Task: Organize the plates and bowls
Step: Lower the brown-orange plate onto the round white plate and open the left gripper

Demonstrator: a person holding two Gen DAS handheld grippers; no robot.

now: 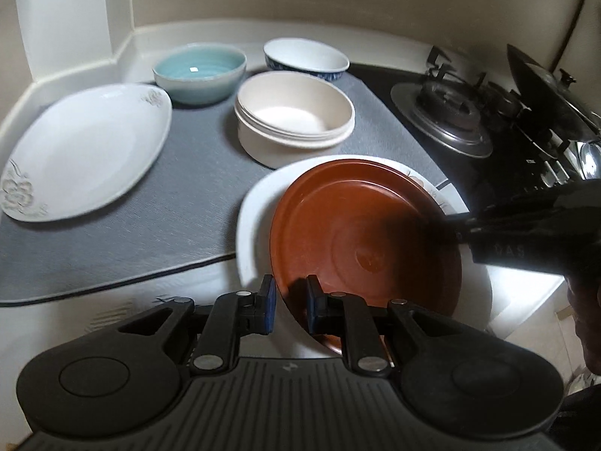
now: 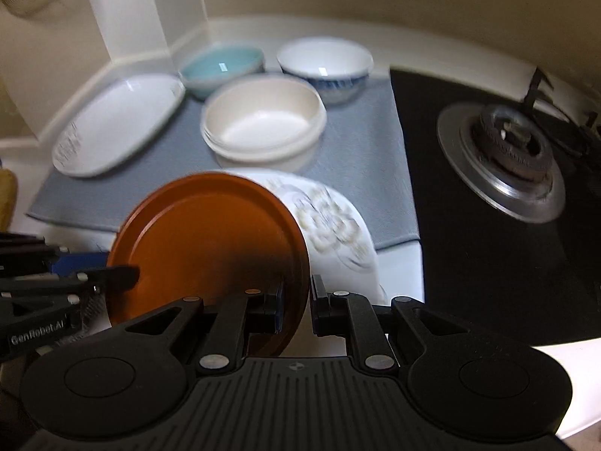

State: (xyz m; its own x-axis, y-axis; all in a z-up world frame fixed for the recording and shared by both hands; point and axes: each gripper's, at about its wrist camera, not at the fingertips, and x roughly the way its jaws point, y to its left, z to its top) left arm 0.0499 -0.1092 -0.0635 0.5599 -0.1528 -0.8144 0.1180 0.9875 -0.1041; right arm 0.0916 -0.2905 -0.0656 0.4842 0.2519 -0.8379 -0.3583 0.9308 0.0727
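A brown plate (image 1: 360, 240) (image 2: 210, 248) is tilted above a white patterned plate (image 1: 259, 203) (image 2: 338, 233) at the mat's near edge. My left gripper (image 1: 291, 306) grips the brown plate's near rim between its blue pads. My right gripper (image 2: 296, 306) grips the opposite rim; it enters the left wrist view from the right (image 1: 450, 227). Farther back stand a stack of cream bowls (image 1: 293, 120) (image 2: 263, 127), a light-blue bowl (image 1: 199, 71) (image 2: 221, 65), a white bowl with blue pattern (image 1: 304, 58) (image 2: 325, 65) and a white oval platter (image 1: 86, 150) (image 2: 116, 127).
A grey mat (image 1: 157, 218) (image 2: 360, 173) covers the white counter. A black gas stove with a burner (image 1: 447, 112) (image 2: 507, 150) lies to the right, with a dark pan and lid (image 1: 544, 90) on it. A wall corner stands behind the dishes.
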